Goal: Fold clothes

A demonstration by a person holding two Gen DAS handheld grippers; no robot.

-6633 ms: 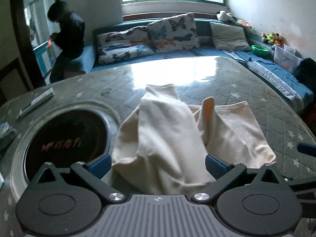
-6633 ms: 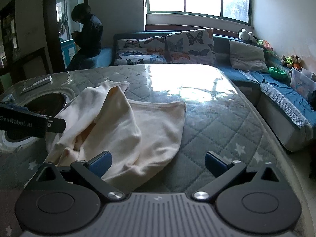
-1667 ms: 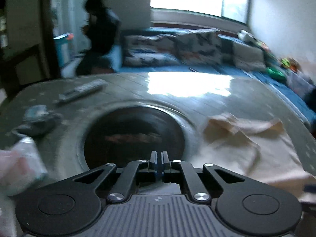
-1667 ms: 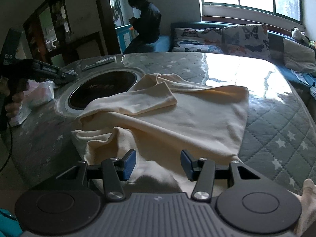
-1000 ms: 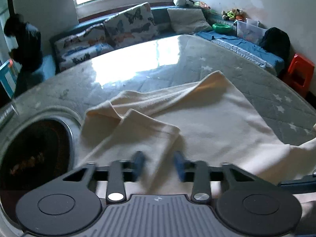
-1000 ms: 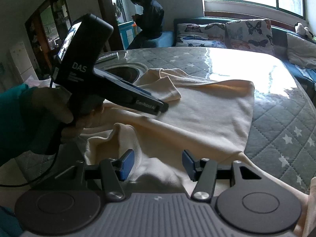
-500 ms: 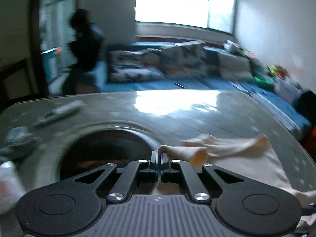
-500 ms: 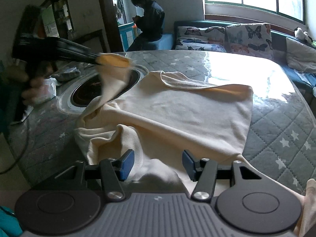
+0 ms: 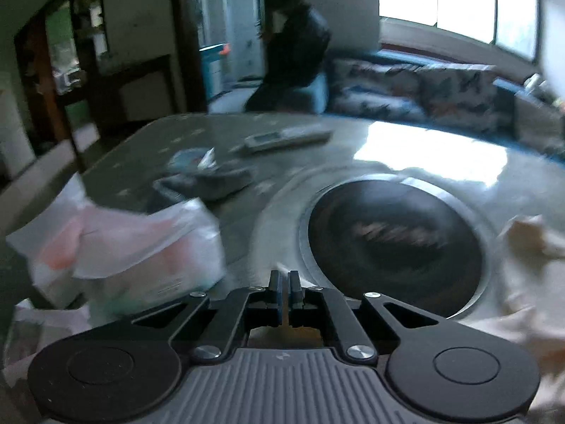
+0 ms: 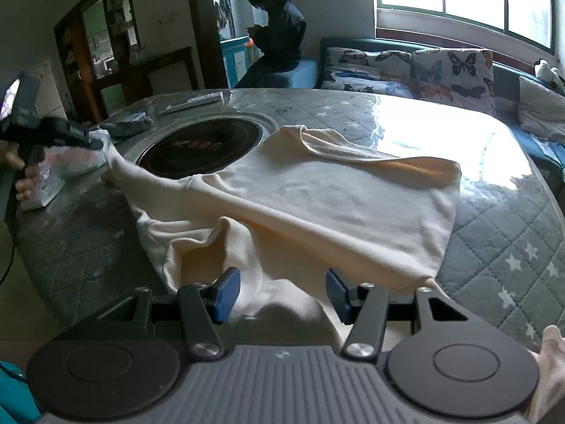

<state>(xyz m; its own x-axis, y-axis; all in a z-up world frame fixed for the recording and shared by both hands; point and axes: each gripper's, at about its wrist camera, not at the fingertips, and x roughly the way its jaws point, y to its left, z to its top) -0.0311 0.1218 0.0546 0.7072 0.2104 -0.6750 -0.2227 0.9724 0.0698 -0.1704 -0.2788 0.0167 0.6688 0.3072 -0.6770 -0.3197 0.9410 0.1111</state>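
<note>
A cream long-sleeved top lies spread on the quilted star-pattern table. One sleeve is stretched out to the left, past the hob. At the far left of the right wrist view my left gripper is shut on that sleeve's end. Its own blurred view shows the jaws of the left gripper together with a sliver of cream cloth between them, and the top at the right edge. My right gripper stands open low over the rumpled near edge of the top. Cloth lies under its blue pads, which do not pinch it.
A round dark hob is set into the table left of the top. Beyond it lie a remote control and a grey bundle. A pale plastic bag sits at the left edge. A person sits by butterfly cushions.
My left gripper shut on the sleeve end and carried it left across the hob, drawing the sleeve out straight. The right gripper has stayed where it was, still open.
</note>
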